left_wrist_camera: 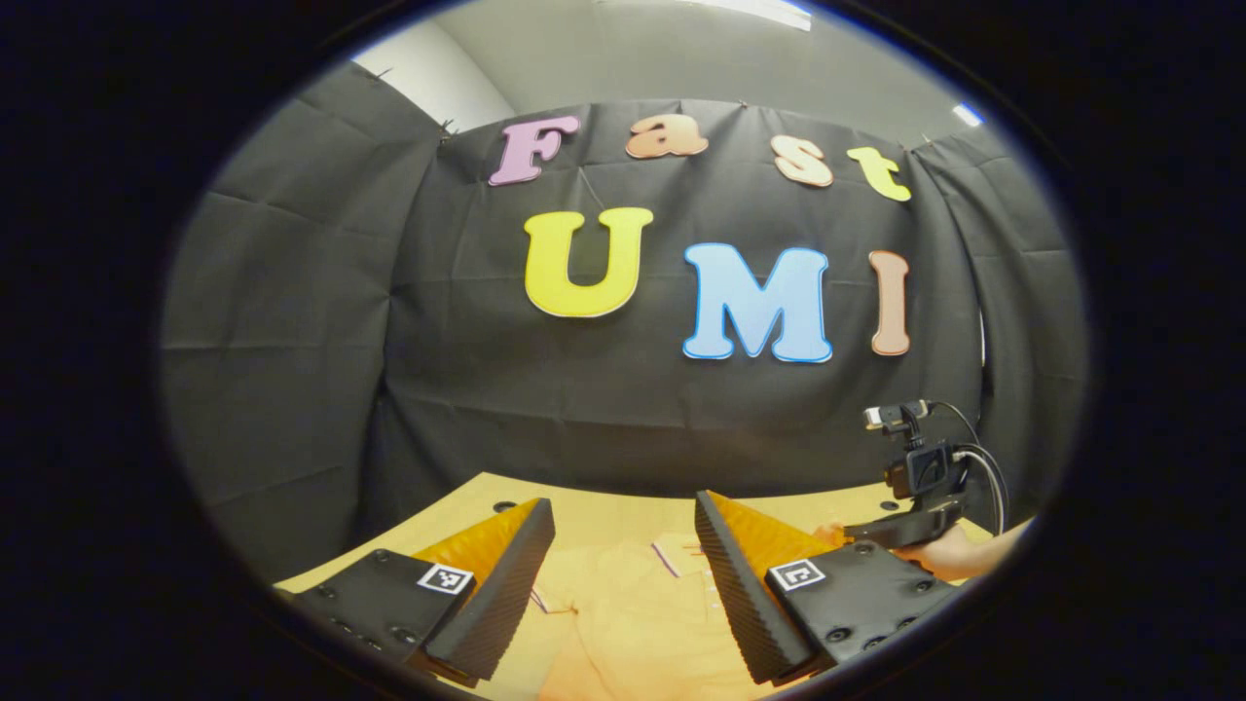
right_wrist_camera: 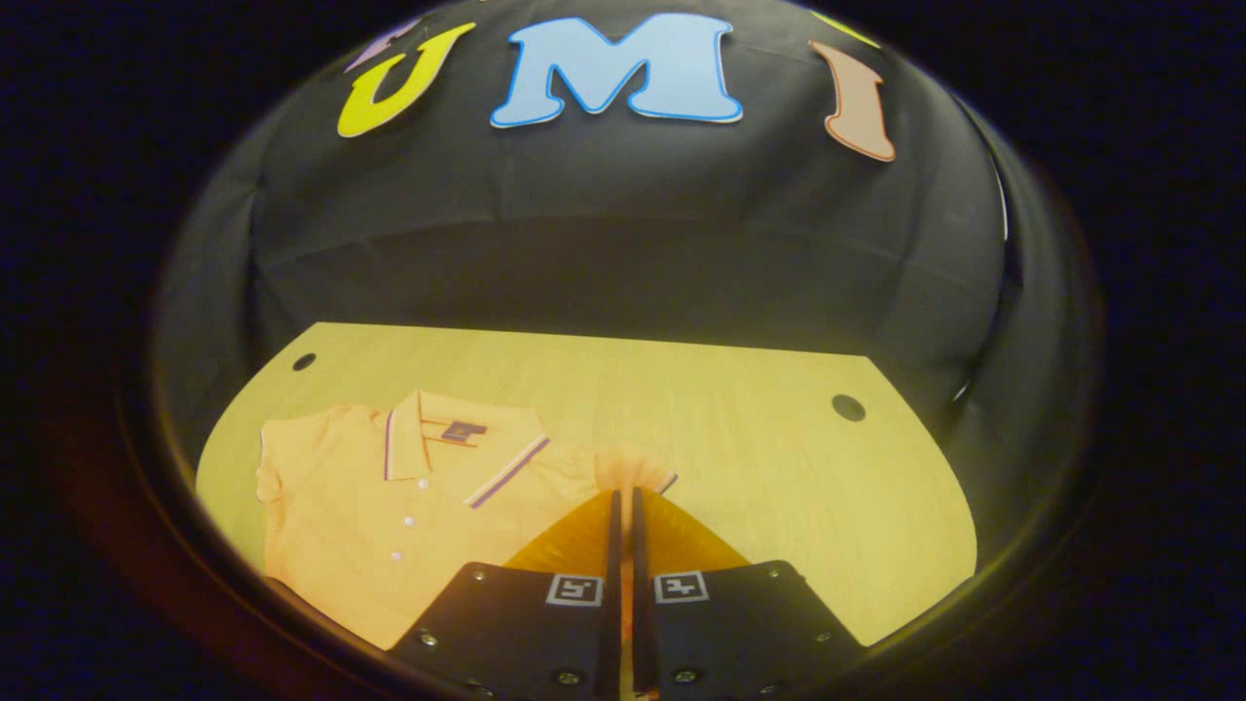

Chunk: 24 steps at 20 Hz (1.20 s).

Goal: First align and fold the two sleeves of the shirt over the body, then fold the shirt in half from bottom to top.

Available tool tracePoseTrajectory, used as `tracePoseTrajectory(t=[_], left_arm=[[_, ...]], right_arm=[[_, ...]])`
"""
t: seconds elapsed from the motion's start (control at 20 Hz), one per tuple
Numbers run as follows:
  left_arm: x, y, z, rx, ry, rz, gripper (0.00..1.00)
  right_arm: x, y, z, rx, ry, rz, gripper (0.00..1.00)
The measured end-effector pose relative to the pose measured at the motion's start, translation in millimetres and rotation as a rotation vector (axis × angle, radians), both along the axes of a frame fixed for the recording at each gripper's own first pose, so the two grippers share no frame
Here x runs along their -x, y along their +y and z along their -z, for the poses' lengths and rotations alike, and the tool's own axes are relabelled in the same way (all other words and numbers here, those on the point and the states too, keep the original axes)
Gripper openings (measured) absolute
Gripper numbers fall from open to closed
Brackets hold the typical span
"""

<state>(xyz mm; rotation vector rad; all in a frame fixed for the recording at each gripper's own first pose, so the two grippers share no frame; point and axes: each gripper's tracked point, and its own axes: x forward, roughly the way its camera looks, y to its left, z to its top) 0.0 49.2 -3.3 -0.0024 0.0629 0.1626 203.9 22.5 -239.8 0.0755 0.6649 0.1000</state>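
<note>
An orange polo shirt (right_wrist_camera: 389, 506) lies flat, front up, on the wooden table (right_wrist_camera: 779, 458), with its collar (right_wrist_camera: 458, 438) toward the far wall. In the right gripper view my right gripper (right_wrist_camera: 623, 495) is shut, its fingertips on the shirt's near sleeve (right_wrist_camera: 638, 465), which bunches up slightly at the tips. In the left gripper view my left gripper (left_wrist_camera: 623, 502) hangs open above the shirt (left_wrist_camera: 633, 623), nothing between its fingers. The right gripper (left_wrist_camera: 905, 531) also shows there, low at the table's right, held by a hand (left_wrist_camera: 959, 555).
The black cloth wall stands right behind the table's far edge. Round holes (right_wrist_camera: 848, 407) sit near the table's far corners. Bare wood stretches to the right of the shirt.
</note>
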Motion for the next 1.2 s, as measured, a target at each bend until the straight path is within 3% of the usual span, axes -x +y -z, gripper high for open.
tracePoseTrajectory(t=[0.35, 0.75, 1.2], left_arm=[[6.7, 27.3, 5.9, 0.013, 0.011, -0.006, 0.93], [11.1, 61.6, 19.3, 0.04, 0.031, 0.021, 0.94], [-14.3, 74.8, 34.0, 0.045, 0.055, 0.093, 0.95]], right_arm=[[11.6, 38.4, 18.7, 0.047, 0.047, -0.078, 0.07], [24.5, 51.3, 24.8, 0.09, 0.076, -0.07, 0.08], [56.7, 56.5, -15.2, 0.069, 0.018, -0.039, 0.66]])
